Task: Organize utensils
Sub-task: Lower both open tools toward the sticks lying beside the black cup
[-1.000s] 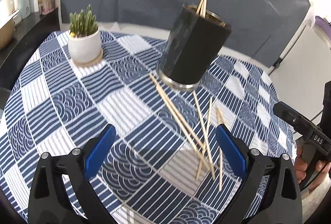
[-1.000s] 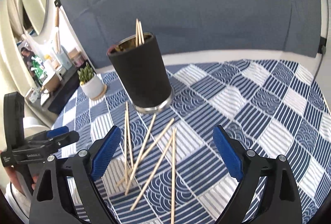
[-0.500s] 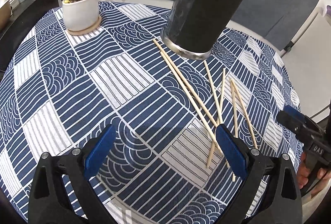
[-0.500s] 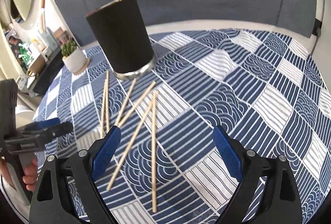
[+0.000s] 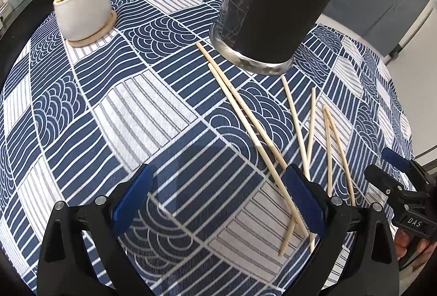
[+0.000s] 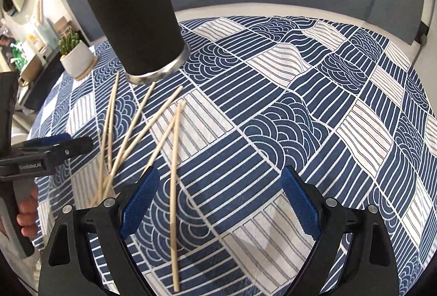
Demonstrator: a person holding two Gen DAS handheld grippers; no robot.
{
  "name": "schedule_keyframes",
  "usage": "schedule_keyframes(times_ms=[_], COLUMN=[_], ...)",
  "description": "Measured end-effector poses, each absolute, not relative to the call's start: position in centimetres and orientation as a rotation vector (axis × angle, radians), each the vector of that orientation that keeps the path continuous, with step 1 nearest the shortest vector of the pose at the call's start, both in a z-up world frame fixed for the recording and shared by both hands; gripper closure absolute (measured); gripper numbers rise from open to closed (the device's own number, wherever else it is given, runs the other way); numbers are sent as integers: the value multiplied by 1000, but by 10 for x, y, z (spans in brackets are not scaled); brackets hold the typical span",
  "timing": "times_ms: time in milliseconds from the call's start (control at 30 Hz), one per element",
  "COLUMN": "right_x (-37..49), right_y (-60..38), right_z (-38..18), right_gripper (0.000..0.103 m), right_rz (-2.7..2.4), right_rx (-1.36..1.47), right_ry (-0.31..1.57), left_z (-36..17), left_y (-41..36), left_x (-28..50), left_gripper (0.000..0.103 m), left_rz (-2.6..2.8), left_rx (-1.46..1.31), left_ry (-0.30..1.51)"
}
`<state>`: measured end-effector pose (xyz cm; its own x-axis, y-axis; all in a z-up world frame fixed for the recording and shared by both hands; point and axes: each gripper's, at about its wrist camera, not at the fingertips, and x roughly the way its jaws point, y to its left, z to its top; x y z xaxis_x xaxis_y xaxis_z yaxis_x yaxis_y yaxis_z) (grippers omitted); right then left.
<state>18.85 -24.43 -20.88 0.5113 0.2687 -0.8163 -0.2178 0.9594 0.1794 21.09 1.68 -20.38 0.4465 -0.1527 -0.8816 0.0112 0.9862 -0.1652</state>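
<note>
Now that both grippers have dropped closer to the cloth [image 6: 341, 93], your right gripper [image 6: 220, 200] and left gripper [image 5: 218, 199] hang open and empty over the chopsticks [image 6: 173, 186], scattered just before the far holder [image 6: 139, 22]; pickup looks next.

We saw a woven cloth tablecloth [image 5: 153, 104], matt and printed in navy and white. The chopsticks [image 5: 245, 118] looked like pale bare wood, smooth and unvarnished. The holder [image 6: 136, 22] had a matt black wall and a dull brushed metal base ring. The plant pot [image 5: 82, 14] seemed matt white ceramic. The fingers [image 6: 139, 200] carried blue textured pads on black plastic.
</note>
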Motion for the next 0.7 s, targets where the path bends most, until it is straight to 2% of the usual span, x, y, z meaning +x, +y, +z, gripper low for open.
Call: schedule_keyframes(times_ms=[700], right_x=[225], right_y=[-223], right_z=[-225], right_gripper=[16], right_rz=[272], right_rx=[-30], right_ry=[1038], left_z=[-211], left_y=[9], left_x=[251], left_gripper=[5], left_rz=[1], left_rx=[47], left_ry=[1143])
